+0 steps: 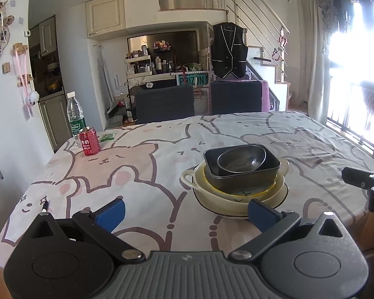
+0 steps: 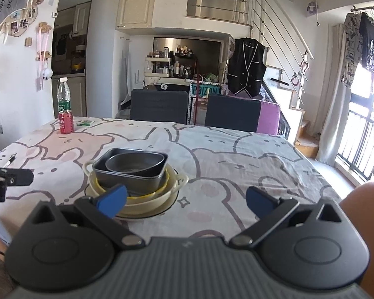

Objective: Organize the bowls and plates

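Stack mid surface (image 1: 142,164): metal bowl (image 1: 241,160) in dark rect. pan (image 1: 241,174), in yellow-rimmed bowl (image 1: 236,194), in cream handled dish (image 1: 187,177), on plate (image 1: 233,213). Left claw (image 1: 185,213) released, empty, near side of stack. Right claw (image 2: 185,200) released, empty, just right of stack. Red can (image 1: 89,141) & bottle (image 1: 75,115) far left of stack
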Action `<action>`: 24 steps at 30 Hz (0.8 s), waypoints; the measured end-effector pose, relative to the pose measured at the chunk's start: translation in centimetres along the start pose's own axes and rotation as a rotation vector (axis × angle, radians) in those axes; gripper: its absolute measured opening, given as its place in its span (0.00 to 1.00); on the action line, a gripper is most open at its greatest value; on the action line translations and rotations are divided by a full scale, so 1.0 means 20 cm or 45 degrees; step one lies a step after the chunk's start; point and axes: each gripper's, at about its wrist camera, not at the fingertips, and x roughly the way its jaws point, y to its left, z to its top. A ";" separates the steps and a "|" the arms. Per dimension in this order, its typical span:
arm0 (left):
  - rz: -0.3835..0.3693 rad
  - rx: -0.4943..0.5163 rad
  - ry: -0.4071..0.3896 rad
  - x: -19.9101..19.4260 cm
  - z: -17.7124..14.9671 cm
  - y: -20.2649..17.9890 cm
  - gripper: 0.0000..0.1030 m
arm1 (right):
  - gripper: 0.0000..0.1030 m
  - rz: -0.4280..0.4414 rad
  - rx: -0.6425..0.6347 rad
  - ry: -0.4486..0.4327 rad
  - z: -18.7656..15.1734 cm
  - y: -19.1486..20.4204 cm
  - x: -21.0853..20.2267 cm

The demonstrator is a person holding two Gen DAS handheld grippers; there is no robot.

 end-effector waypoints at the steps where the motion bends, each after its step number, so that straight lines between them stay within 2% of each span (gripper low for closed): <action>1: 0.001 -0.001 0.002 0.00 0.00 0.00 1.00 | 1.00 0.002 0.002 -0.001 0.00 0.00 0.00; 24: -0.003 -0.002 0.015 0.02 -0.01 -0.01 1.00 | 1.00 0.014 0.014 0.008 -0.01 0.00 0.00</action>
